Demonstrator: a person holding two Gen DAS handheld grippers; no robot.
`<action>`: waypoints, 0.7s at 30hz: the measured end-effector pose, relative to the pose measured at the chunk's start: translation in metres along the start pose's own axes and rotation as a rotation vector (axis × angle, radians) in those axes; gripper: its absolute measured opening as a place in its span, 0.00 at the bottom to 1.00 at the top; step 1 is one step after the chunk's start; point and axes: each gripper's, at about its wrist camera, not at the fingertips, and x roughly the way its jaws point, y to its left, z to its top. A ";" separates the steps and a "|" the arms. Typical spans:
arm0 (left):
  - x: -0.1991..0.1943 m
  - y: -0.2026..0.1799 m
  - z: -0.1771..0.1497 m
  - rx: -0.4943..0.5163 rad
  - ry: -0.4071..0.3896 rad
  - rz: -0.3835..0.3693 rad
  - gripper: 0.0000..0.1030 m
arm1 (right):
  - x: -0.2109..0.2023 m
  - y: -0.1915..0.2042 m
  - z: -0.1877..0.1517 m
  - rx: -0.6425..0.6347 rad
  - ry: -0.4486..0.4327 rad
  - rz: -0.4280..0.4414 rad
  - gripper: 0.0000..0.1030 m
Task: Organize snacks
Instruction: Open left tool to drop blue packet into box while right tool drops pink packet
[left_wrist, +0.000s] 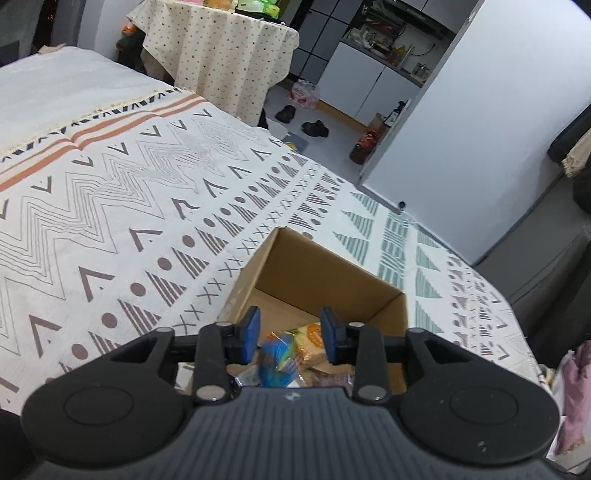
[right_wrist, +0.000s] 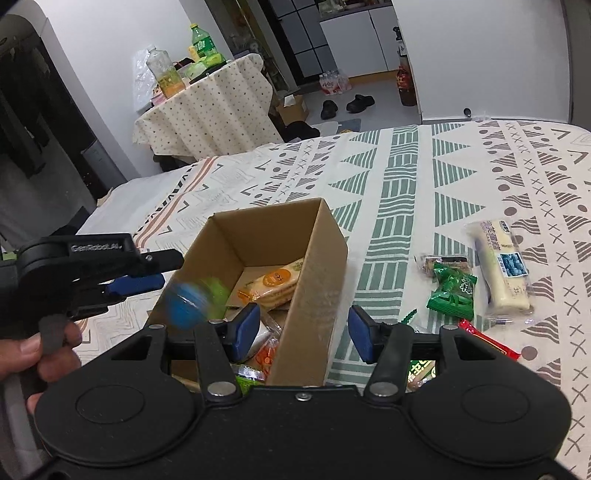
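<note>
Right wrist view: the blue-and-green snack packet (right_wrist: 192, 304), blurred, hangs over the open brown cardboard box (right_wrist: 314, 266), just beyond the left gripper (right_wrist: 147, 275), whose fingers look released. The right gripper (right_wrist: 301, 332), fingers spread and empty, straddles the box wall; loose snacks lie to its right.

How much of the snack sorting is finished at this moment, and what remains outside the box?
Done: several packets, an orange cracker pack among them, lie in the cardboard box. In hand: nothing gripped; a blurred blue-green snack appears to be dropping below the open left gripper. The right gripper is open astride the box wall. Left: the green packet, white cake bar and red stick on the cloth.
</note>
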 end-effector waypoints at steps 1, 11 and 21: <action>0.000 -0.001 0.000 0.003 -0.001 0.011 0.39 | -0.001 -0.001 0.000 0.000 0.002 0.001 0.53; -0.012 -0.010 -0.014 0.012 0.015 0.063 0.70 | -0.009 -0.013 -0.004 0.015 0.022 -0.007 0.57; -0.030 -0.026 -0.033 0.074 0.015 0.099 0.86 | -0.032 -0.023 -0.008 0.025 0.010 -0.018 0.70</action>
